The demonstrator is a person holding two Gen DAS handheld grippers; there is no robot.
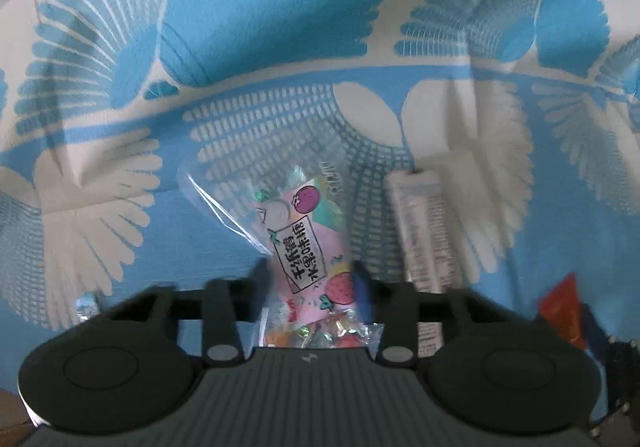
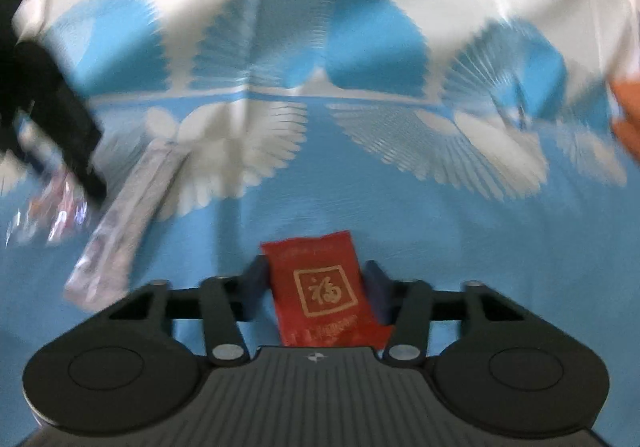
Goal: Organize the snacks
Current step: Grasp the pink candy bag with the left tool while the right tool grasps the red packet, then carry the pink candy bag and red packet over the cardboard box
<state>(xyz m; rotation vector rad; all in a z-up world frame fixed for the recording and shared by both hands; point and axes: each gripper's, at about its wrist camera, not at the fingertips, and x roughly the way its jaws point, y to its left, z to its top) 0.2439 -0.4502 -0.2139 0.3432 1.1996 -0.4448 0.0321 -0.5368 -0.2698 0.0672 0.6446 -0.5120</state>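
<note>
The left gripper [image 1: 310, 271] is clenched on a clear candy bag [image 1: 308, 243] with a pink label bearing fruit pictures; the bag stands between the two fingers, its clear top reaching ahead of the fingertips and its candy-filled end bunched back toward the gripper's body. Just to the right of this gripper, a long white snack stick [image 1: 424, 231] lies on the blue-and-white patterned cloth [image 1: 260, 7] that covers the bench, running alongside the bag but apart from it. Farther right, at the edge of the left wrist view, an orange-red packet corner [image 1: 560, 307] shows.

The right gripper [image 2: 316, 279] is clenched on a red packet [image 2: 320, 287] printed with a gold square and character; both blue pads press its sides, and its top edge pokes out ahead of the fingertips. In the right wrist view, ahead and to the left of this gripper, the white stick lies slantwise on the cloth, with the left gripper's dark shape, blurred, beyond it at far left. Something orange [image 2: 628, 115] sits at far right, too blurred to identify.
</note>
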